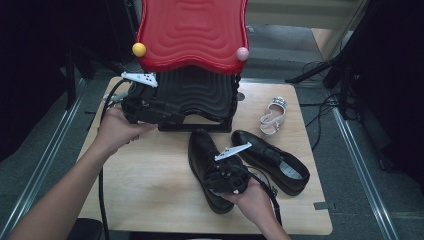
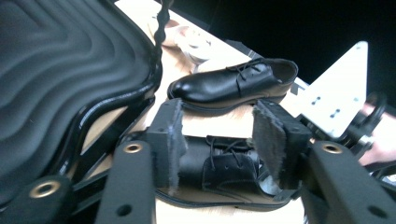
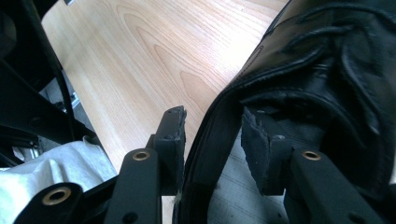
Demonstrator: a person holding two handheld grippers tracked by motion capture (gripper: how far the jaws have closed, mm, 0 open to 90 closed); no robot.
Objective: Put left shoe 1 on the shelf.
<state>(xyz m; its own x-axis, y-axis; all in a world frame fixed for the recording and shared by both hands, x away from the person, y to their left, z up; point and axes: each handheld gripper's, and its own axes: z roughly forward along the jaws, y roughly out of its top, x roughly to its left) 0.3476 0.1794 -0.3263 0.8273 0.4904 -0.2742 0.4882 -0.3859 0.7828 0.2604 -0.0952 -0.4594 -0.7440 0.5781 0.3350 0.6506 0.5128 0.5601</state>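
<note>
At the table's near edge, your right gripper [image 1: 226, 176] straddles the near black shoe's [image 1: 202, 150] collar — unclosed, ready to lift — while the left gripper [image 1: 150, 111] waits open beside the rack [image 1: 197, 92].

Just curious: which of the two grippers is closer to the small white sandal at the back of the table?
Right. The right gripper sits at the near black shoe, diagonally in front of the white sandal. The left gripper is across the table by the black rack.
</note>
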